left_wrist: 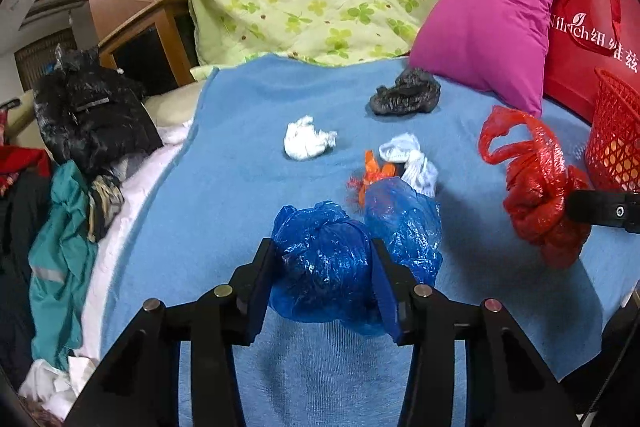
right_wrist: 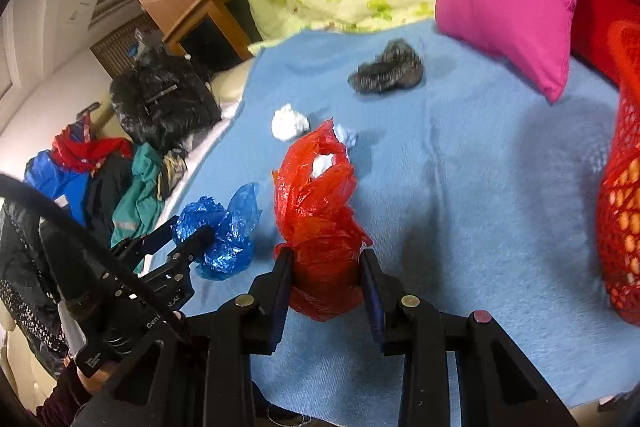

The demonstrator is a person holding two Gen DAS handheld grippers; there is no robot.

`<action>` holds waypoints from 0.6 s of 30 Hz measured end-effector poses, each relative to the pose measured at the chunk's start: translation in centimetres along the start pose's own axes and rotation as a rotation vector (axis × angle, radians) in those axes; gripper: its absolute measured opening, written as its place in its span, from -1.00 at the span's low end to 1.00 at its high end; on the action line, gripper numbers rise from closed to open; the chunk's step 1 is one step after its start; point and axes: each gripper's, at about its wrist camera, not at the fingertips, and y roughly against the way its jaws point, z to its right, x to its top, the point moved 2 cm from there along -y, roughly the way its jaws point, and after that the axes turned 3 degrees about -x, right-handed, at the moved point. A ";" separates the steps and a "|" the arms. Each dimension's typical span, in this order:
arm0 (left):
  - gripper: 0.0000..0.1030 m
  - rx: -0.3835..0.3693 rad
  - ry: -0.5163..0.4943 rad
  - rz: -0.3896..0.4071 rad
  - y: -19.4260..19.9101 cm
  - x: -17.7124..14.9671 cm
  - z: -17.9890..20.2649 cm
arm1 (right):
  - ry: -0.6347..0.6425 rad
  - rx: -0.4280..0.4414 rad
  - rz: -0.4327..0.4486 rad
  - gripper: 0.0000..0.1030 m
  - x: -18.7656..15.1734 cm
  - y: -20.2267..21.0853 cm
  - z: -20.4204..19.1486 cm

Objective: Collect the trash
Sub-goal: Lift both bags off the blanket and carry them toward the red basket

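On the blue blanket [left_wrist: 240, 187], the left gripper [left_wrist: 323, 259] pinches a crumpled blue plastic bag [left_wrist: 320, 255] between its pads. Beyond lie white paper wads [left_wrist: 308, 141] and a black bag [left_wrist: 406, 93]. Right of these, the right gripper [right_wrist: 325, 267] clamps a red plastic bag [right_wrist: 320, 219], near the red basket [right_wrist: 624, 211].

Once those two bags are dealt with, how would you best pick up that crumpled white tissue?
Come from above and pinch the crumpled white tissue across its narrower middle. It lies loose on the blue blanket with clear room on both sides for the tongs.
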 end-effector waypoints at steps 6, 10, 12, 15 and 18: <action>-0.06 0.036 -0.036 0.056 2.7 2.4 1.1 | 0.016 0.006 0.109 -0.31 0.6 3.3 0.2; -0.06 0.054 -0.048 0.097 4.9 4.3 2.2 | 0.026 0.008 0.198 -0.31 0.8 6.1 0.5; -0.06 0.061 -0.054 0.117 6.0 5.3 3.0 | 0.028 0.005 0.232 -0.31 0.9 7.3 0.8; -0.06 0.068 -0.064 0.146 7.5 6.4 4.0 | 0.024 -0.003 0.293 -0.31 0.8 9.4 1.5; -0.06 0.072 -0.078 0.167 8.4 7.3 5.0 | 0.019 -0.011 0.348 -0.31 0.7 11.5 2.3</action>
